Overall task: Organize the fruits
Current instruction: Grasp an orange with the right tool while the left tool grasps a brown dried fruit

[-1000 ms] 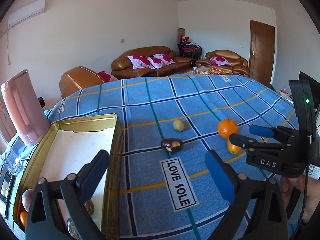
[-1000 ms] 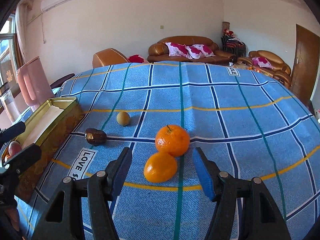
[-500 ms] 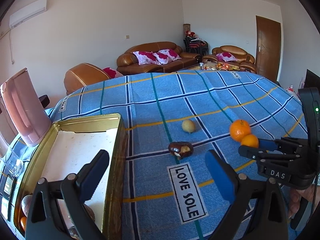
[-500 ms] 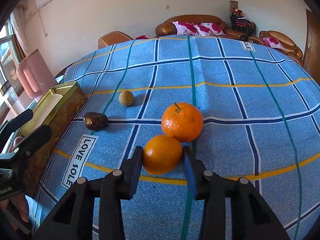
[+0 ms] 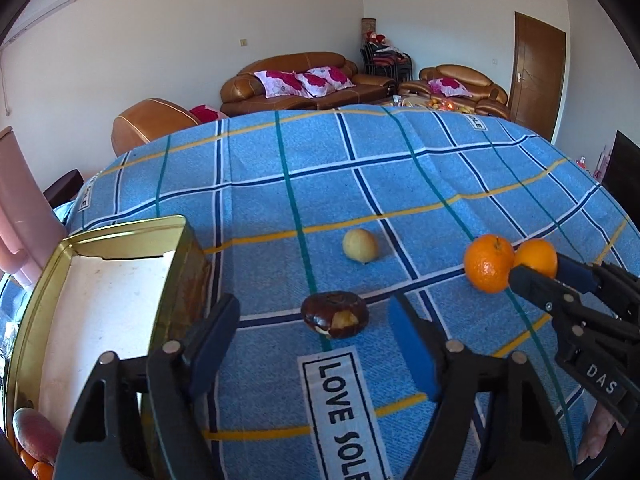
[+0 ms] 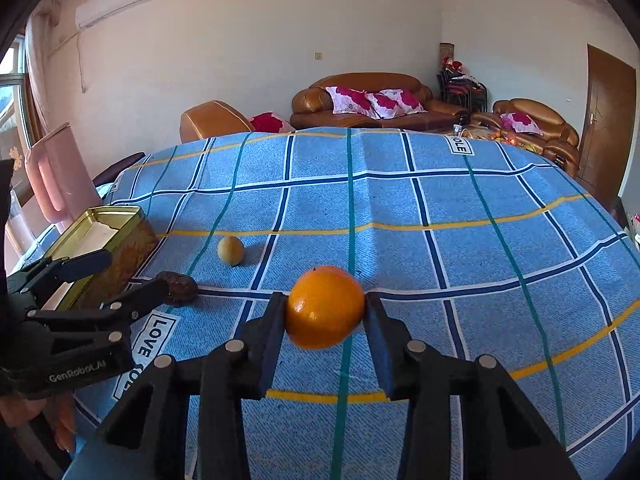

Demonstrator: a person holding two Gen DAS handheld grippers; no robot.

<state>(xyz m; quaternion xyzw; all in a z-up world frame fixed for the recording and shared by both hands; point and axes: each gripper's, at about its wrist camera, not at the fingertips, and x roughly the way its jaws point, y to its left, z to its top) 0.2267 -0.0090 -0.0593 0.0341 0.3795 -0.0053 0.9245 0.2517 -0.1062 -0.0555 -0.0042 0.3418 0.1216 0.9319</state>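
Observation:
My right gripper (image 6: 325, 312) is shut on a smooth orange (image 6: 324, 307) and holds it above the blue checked cloth; the same gripper and orange (image 5: 536, 258) show at the right of the left wrist view. A second orange (image 5: 489, 263) sits beside it there; in the right wrist view it is hidden behind the held one. My left gripper (image 5: 314, 342) is open and empty, close in front of a dark brown fruit (image 5: 335, 314). A pale yellow fruit (image 5: 360, 244) lies farther back. A gold tin (image 5: 182, 264) stands at the left with several fruits (image 5: 30, 436) in its near corner.
A pink jug (image 6: 60, 176) stands behind the tin at the table's left edge. The cloth (image 5: 360, 184) covers the whole table. A white "LOVE SOLE" label (image 5: 344, 412) lies near the front edge. Sofas and a door are far behind.
My right gripper closed on the smooth orange and lifted it off the cloth. My left gripper moved forward toward the dark brown fruit and stayed open.

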